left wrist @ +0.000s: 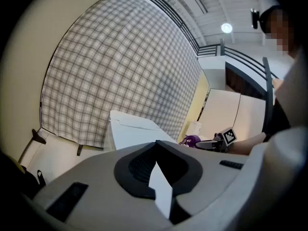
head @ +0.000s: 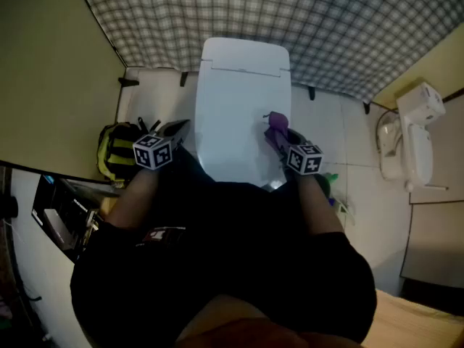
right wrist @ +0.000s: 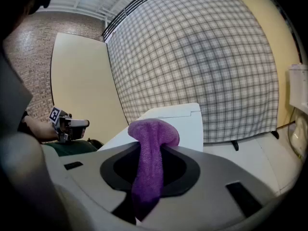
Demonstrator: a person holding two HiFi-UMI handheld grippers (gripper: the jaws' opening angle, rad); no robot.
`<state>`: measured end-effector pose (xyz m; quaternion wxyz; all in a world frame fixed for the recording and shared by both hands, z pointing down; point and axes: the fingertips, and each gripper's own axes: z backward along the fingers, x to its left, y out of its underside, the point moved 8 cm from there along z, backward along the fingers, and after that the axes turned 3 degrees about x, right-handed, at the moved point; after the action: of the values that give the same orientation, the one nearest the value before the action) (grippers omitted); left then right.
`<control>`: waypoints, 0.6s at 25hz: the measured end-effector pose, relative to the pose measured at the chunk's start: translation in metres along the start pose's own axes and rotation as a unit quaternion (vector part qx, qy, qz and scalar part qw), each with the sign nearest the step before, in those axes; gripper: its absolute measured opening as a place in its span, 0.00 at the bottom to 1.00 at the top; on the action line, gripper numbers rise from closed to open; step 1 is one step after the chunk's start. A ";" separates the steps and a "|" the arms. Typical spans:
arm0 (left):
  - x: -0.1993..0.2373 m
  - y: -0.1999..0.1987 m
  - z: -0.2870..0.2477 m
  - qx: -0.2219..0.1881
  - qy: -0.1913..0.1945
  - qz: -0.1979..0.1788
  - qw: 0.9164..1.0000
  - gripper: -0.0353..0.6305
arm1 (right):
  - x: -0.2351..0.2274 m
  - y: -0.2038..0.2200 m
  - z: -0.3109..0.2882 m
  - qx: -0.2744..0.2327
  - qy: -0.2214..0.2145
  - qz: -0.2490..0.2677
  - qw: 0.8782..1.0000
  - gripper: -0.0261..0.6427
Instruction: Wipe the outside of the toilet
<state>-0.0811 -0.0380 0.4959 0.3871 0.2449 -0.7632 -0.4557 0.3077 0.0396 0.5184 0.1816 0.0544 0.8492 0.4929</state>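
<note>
Nothing readable right now: no words, brand or numbers on the toilet (head: pixel 243 107) ahead of my fingers. The marker cubes (head: pixel 154 151) behind my fingers show only black-and-white squares, no letters.

The head view looks steeply down from above the person onto the white closed-lid toilet (head: pixel 243 107), fairly near. The left claw (head: pixel 180 129) view sits low beside it, facing the grey checked wall covering (left wrist: pixel 120 71). The right claw (head: pixel 277 135) view, past its purple knitted cloth (right wrist: pixel 149 153), faces that same wall. All three share the toilet; each claw view catches the other claw.
</note>
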 end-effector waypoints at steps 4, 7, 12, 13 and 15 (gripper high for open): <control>0.056 -0.069 -0.020 -0.018 -0.004 -0.015 1.000 0.06 | -0.014 -0.092 -0.074 0.001 0.001 0.029 1.000 0.19; 0.068 -0.091 -0.016 -0.024 -0.005 -0.036 0.999 0.06 | -0.012 -0.137 -0.107 -0.004 0.003 0.059 0.998 0.19; 0.084 -0.111 0.000 -0.049 -0.001 -0.038 0.998 0.06 | 0.013 -0.207 -0.179 -0.007 -0.003 0.118 0.993 0.19; 0.089 -0.114 0.003 -0.053 0.000 -0.033 0.998 0.06 | 0.019 -0.219 -0.197 -0.005 -0.003 0.130 0.991 0.19; 0.099 -0.116 0.010 -0.060 0.001 -0.022 0.998 0.06 | 0.029 -0.241 -0.237 0.004 0.000 0.147 0.989 0.19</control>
<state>-0.1442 -0.1589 0.4270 0.3922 0.2383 -0.7282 -0.5089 0.2157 -0.2686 0.4111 0.1066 0.1795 0.8342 0.5105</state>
